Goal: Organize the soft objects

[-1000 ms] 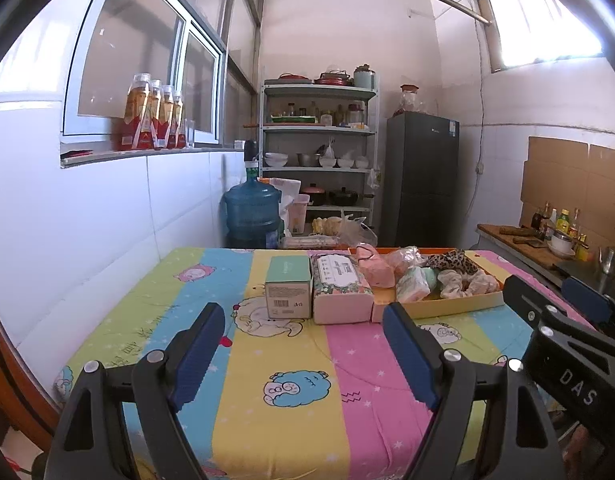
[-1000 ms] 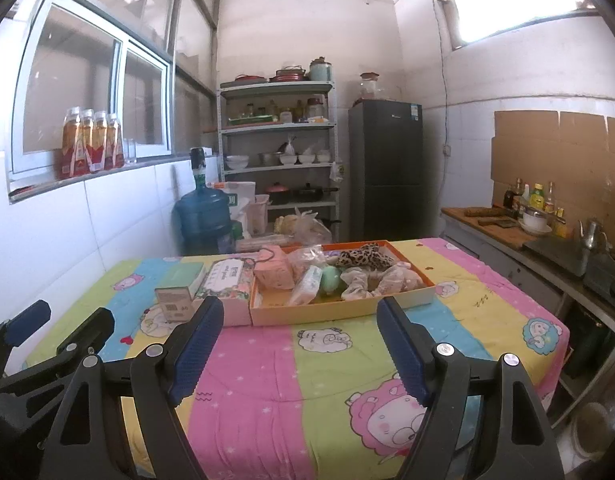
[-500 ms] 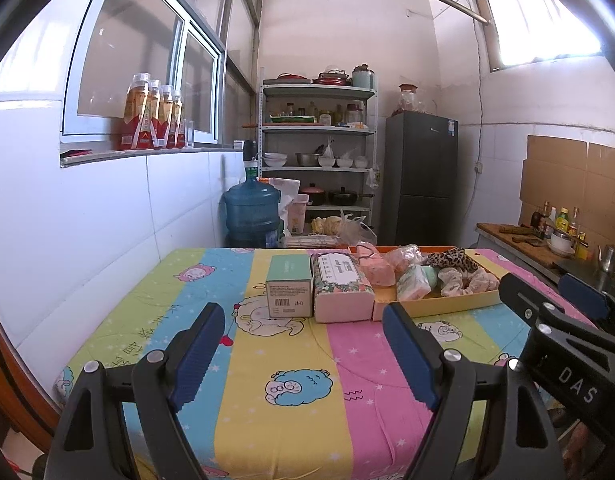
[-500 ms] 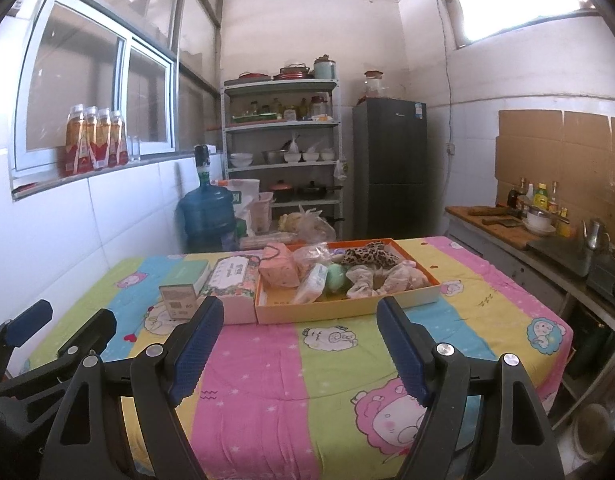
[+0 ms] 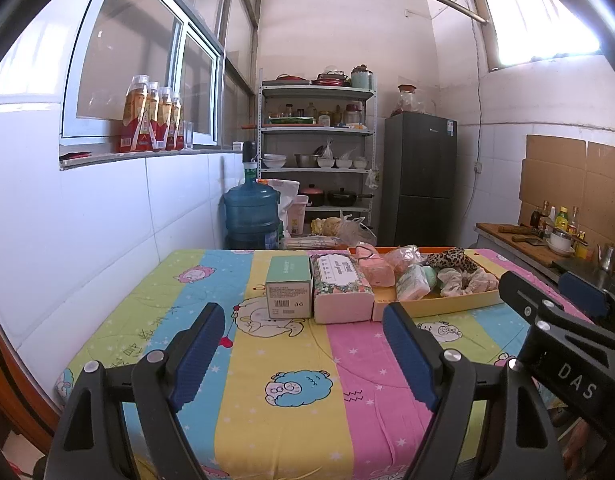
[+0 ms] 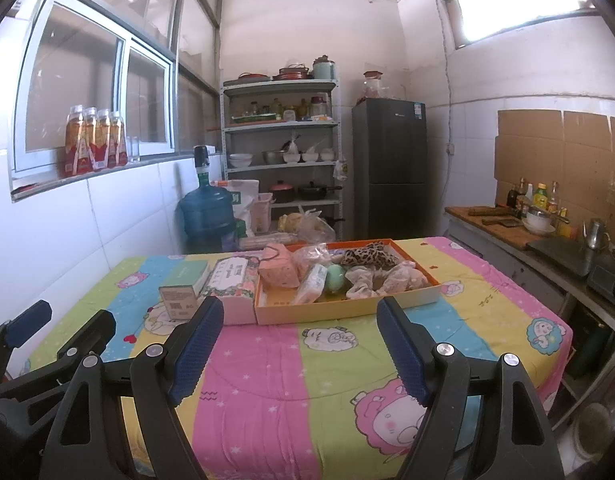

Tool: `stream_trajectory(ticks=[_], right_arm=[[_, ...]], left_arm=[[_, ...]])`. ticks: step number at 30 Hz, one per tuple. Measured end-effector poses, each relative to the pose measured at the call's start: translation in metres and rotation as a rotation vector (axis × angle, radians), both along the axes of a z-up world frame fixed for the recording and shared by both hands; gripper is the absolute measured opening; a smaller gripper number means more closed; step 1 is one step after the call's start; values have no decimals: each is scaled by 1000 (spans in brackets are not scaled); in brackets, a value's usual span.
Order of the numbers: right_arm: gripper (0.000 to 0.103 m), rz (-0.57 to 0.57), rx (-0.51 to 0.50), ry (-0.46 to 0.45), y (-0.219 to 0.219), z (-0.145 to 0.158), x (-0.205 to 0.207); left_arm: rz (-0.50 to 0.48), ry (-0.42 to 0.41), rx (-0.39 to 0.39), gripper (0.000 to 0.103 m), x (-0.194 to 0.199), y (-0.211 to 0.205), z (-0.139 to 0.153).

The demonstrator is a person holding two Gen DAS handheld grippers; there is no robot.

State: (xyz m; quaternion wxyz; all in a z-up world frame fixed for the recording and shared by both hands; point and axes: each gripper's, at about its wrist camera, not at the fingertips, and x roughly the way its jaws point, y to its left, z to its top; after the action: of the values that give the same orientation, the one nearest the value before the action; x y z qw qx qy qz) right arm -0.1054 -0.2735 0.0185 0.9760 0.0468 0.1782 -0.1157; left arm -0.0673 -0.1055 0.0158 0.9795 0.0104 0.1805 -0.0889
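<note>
An orange-rimmed shallow box (image 6: 347,307) (image 5: 439,307) at the far side of the table holds soft items: a pink pouch (image 6: 278,270), a clear bag (image 6: 312,254), a white packet (image 6: 312,289), a green egg-shaped thing (image 6: 334,278), a leopard-print cloth (image 6: 367,256) and pale lacy cloth (image 6: 387,280). Left of it lie a floral tissue pack (image 5: 341,284) (image 6: 231,280) and a green-topped carton (image 5: 289,284) (image 6: 183,288). My left gripper (image 5: 303,346) and right gripper (image 6: 297,342) hover open over the near table, nothing between the fingers.
The table wears a striped cartoon cloth (image 5: 287,360). Behind it stand a blue water jug (image 5: 251,216), a metal shelf (image 5: 317,160) with dishes and a dark fridge (image 5: 421,176). A counter (image 6: 547,252) with bottles and a stove runs along the right. Bottles (image 5: 151,120) sit on the windowsill.
</note>
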Motion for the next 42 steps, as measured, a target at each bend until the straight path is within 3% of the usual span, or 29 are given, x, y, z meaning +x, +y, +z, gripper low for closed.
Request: stream_trajectory(ticks=[42], right_arm=[[80,19,-17,11,-2,-5,0]], left_arm=[[21,-5,-20,82,3,9,1]])
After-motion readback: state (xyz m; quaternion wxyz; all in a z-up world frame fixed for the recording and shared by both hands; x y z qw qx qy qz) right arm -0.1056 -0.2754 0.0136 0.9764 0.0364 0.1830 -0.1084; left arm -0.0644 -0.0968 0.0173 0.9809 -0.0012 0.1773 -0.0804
